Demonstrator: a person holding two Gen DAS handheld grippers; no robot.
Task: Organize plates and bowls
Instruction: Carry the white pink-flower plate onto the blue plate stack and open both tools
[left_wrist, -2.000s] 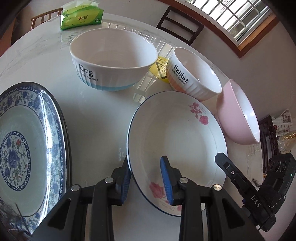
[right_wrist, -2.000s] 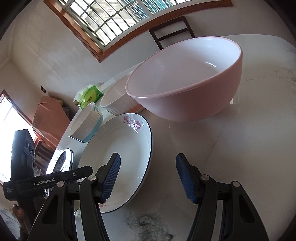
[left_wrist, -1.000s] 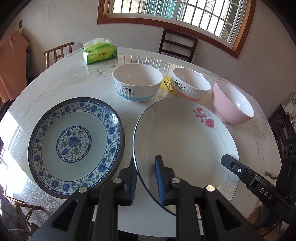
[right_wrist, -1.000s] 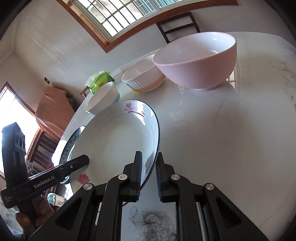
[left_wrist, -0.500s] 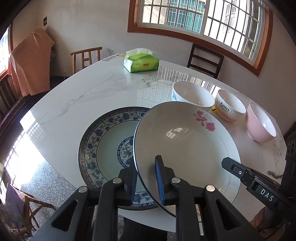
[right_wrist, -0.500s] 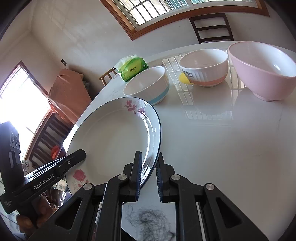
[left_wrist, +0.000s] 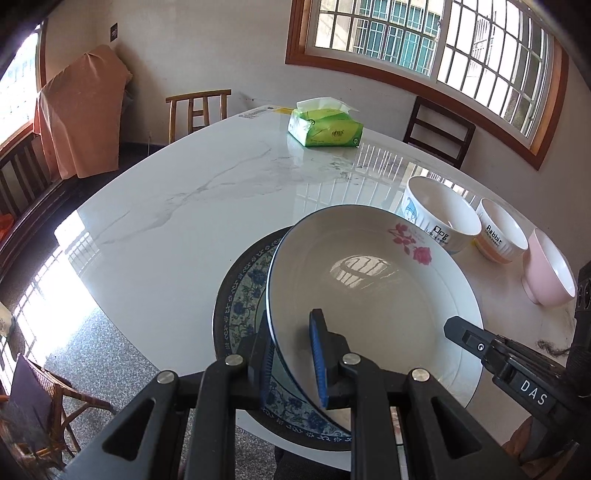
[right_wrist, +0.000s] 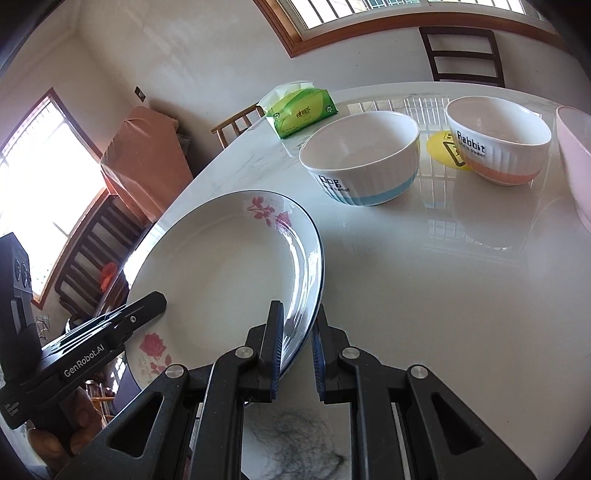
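Note:
A white plate with pink roses (left_wrist: 373, 295) is held in the air by both grippers. My left gripper (left_wrist: 293, 360) is shut on its near left rim. My right gripper (right_wrist: 297, 347) is shut on its right rim (right_wrist: 310, 280). The plate hangs over most of a blue patterned plate (left_wrist: 247, 299) that lies on the table. A "Dog" bowl (left_wrist: 437, 216), a "Rabbit" bowl (left_wrist: 502, 234) and a pink bowl (left_wrist: 548, 271) stand in a row to the right. They also show in the right wrist view: the Dog bowl (right_wrist: 364, 158), the Rabbit bowl (right_wrist: 498, 138) and the pink bowl (right_wrist: 576, 155).
A green tissue pack (left_wrist: 325, 127) lies at the far side of the white marble table (left_wrist: 192, 206). A yellow coaster (right_wrist: 441, 146) lies between the two printed bowls. A tuft of dark hair (right_wrist: 295, 446) lies near the table's front edge. Chairs stand around the table.
Both grippers closed on the rose plate, lifted it off the table and carried it left, so it now hangs over the blue patterned plate.

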